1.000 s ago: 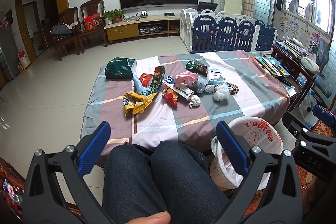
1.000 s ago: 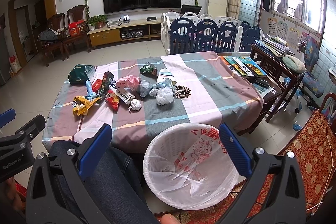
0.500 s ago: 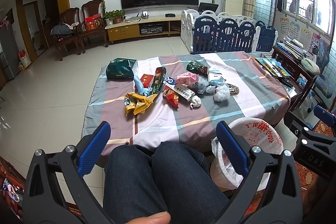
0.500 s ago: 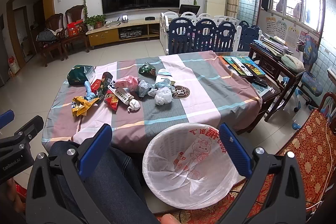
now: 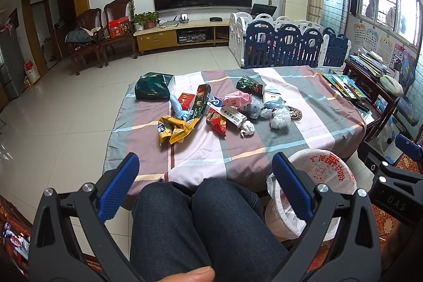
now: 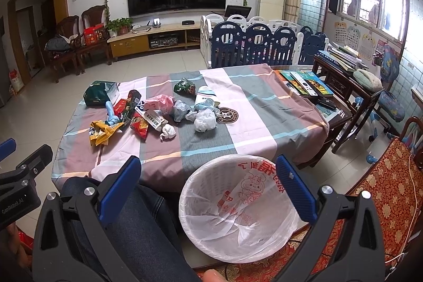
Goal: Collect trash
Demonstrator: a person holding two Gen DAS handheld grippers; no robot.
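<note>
Both grippers are basically parked — our left gripper (image 5: 202,171) sits low over the person's knees (image 5: 201,205) with its blue pads spread wide and nothing between them, and our right gripper (image 6: 207,176) is just as wide apart and empty, hanging right above the lined trash bin (image 6: 211,242). Compared with a second ago almost nothing has changed: the views have only crept a touch, the pile on the table looks the same, and the bin liner holds nothing we can see. So we'd say the collecting hasn't really started yet, and every piece is left to grab. The trash is bunched toward the left half of the striped tablecloth (image 5: 304,107), well apart from both grippers: a yellow wrapper (image 5: 173,128) nearest the front edge, a red snack bag (image 5: 218,123) beside it, a crumpled white tissue (image 5: 247,127), a white plastic bag ball (image 5: 280,118) and a dark green pouch (image 5: 153,89) at the far corner. Pose-wise, both are held level, pointing forward across the table, the right one a bit to the side of the left — we can see its black frame at the edge of the left view.
</note>
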